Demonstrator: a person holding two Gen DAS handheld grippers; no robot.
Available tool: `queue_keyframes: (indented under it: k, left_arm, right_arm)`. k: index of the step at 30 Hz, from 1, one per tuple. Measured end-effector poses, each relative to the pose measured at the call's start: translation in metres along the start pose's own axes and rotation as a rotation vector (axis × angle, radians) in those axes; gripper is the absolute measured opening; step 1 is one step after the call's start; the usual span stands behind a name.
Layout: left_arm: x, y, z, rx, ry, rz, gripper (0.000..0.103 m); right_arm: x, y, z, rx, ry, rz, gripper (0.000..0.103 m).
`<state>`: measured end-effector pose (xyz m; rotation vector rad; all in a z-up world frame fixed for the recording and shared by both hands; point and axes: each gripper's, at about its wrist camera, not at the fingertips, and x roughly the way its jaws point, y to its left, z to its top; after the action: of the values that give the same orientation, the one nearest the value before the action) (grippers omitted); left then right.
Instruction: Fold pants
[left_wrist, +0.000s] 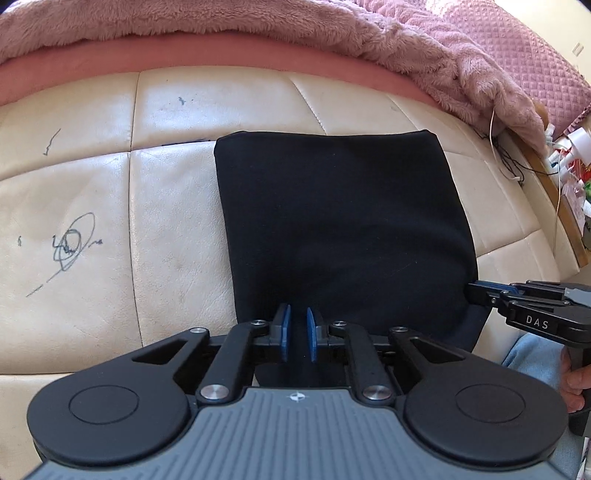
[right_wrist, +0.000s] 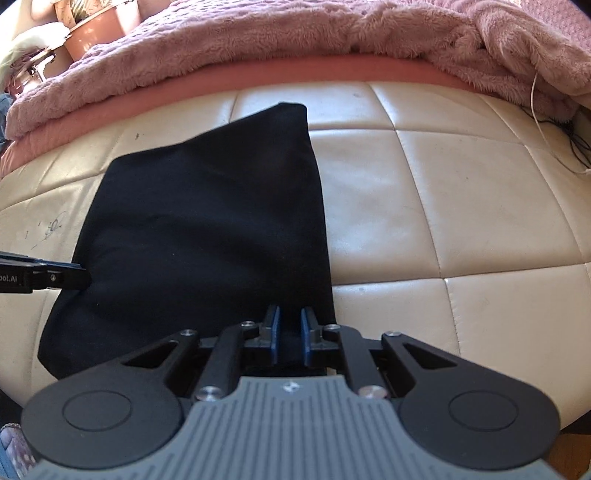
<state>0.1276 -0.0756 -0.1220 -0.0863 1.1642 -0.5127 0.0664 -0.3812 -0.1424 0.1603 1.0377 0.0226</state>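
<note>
Pants (left_wrist: 343, 229), black and folded into a thick rectangle, are lying across the middle of both frames on a cream quilted leather surface (left_wrist: 177, 206); their near edge is being hidden behind each gripper body, and seams or folds are being lost in the dark cloth. Along the top of both frames a pink fluffy blanket (right_wrist: 295, 40) is being cut off by the fisheye edge. Pen scribbles (left_wrist: 70, 243) are showing at the left of the left wrist view. The left gripper (left_wrist: 298, 334) is being held over the pants' near edge with a narrow gap between its blue pads; whether cloth is pinched there cannot be told. The right gripper (right_wrist: 290, 332) is being held likewise, slightly parted over the near right corner, its grip equally unclear.
</note>
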Motion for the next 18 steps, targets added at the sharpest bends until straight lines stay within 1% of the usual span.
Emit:
queue_keyframes:
  k: [3, 4, 6, 8, 11, 12, 13, 14, 16, 18]
  left_arm:
    - [-0.007, 0.002, 0.001, -0.001, -0.004, -0.008, 0.013]
    - [-0.011, 0.003, 0.002, 0.002, -0.018, -0.016, 0.014]
    - [-0.02, 0.005, 0.008, 0.006, -0.069, -0.017, 0.015]
    - [-0.023, 0.008, 0.017, 0.004, -0.12, -0.004, 0.015]
    - [-0.018, 0.016, 0.035, -0.035, -0.164, 0.011, 0.015]
    - [-0.016, 0.018, 0.041, -0.048, -0.182, 0.009, 0.015]
    - [-0.013, 0.019, 0.047, -0.06, -0.193, 0.003, 0.015]
    - [-0.01, 0.019, 0.052, -0.069, -0.202, 0.001, 0.015]
    - [-0.003, 0.019, 0.059, -0.071, -0.216, 0.008, 0.015]
    - [0.007, 0.022, 0.066, -0.083, -0.208, 0.018, 0.015]
  right_arm:
    - [-0.001, -0.002, 0.002, 0.008, 0.011, 0.008, 0.006]
    - [-0.003, -0.001, 0.004, 0.005, 0.014, 0.009, 0.006]
    - [-0.012, 0.0, 0.009, -0.003, 0.008, 0.019, 0.006]
    - [-0.024, -0.001, 0.017, -0.001, -0.035, 0.038, 0.007]
    - [-0.03, -0.001, 0.037, -0.022, -0.11, 0.052, 0.007]
    - [-0.027, -0.001, 0.045, -0.029, -0.128, 0.042, 0.007]
    - [-0.017, -0.002, 0.062, -0.021, -0.156, 0.048, 0.008]
    - [-0.017, -0.002, 0.062, -0.021, -0.156, 0.048, 0.008]
    - [-0.005, -0.004, 0.078, 0.006, -0.166, 0.067, 0.008]
    - [0.008, -0.003, 0.092, 0.013, -0.176, 0.078, 0.008]
